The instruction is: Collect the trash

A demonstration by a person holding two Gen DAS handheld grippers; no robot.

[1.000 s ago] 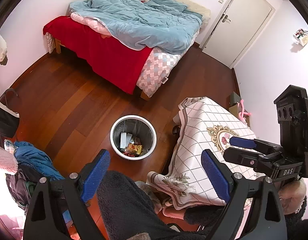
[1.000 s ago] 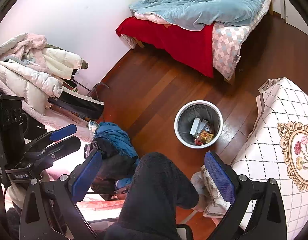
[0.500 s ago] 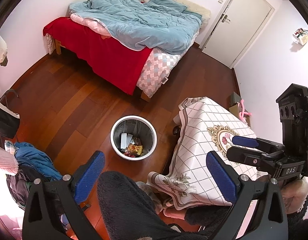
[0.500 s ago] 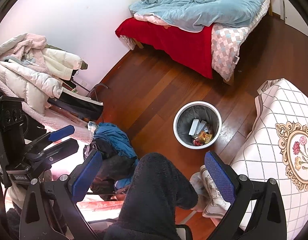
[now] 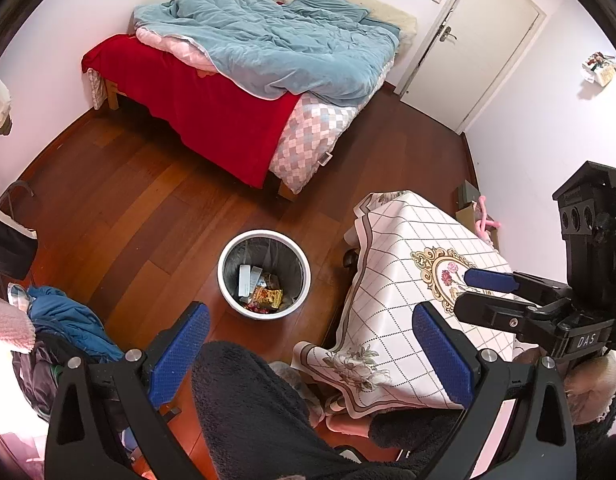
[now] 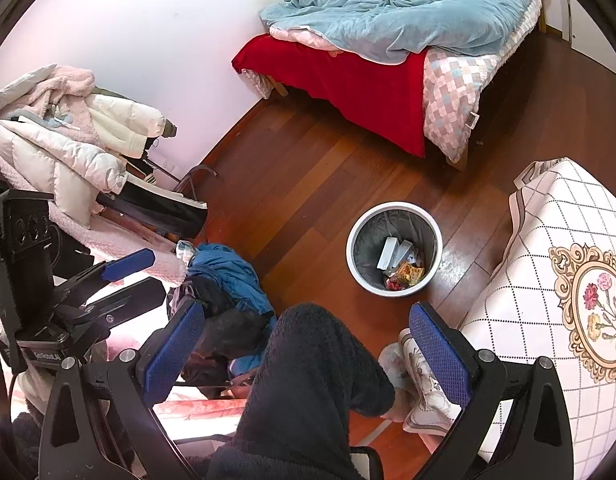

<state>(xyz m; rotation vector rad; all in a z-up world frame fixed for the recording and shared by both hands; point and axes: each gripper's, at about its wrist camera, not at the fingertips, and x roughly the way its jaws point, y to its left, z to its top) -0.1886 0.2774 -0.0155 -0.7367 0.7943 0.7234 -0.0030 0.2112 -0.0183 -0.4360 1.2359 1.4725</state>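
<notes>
A white round trash bin (image 5: pixel 295 252) with a grey liner stands on the wooden floor; it also shows in the right wrist view (image 6: pixel 432 224). Inside lie white boxes (image 5: pixel 243 280) and colourful wrappers (image 5: pixel 267 298). My left gripper (image 5: pixel 310 350) is open and empty, held high above a dark-clothed knee (image 5: pixel 243 392), with the bin just beyond it. My right gripper (image 6: pixel 308 354) is open and empty, high above the same knee. It also shows at the right of the left wrist view (image 5: pixel 476 292), over the table.
A small table with a checked floral cloth (image 5: pixel 408 280) stands right of the bin. A bed with red sheet and blue duvet (image 5: pixel 267 64) is at the back. Piled coats (image 6: pixel 67 140) and a blue garment (image 6: pixel 227 272) lie left. A white door (image 5: pixel 480 40) is far right.
Both views have shifted only slightly. The left gripper's fingers have spread a little wider. The bin and its contents have not moved.
</notes>
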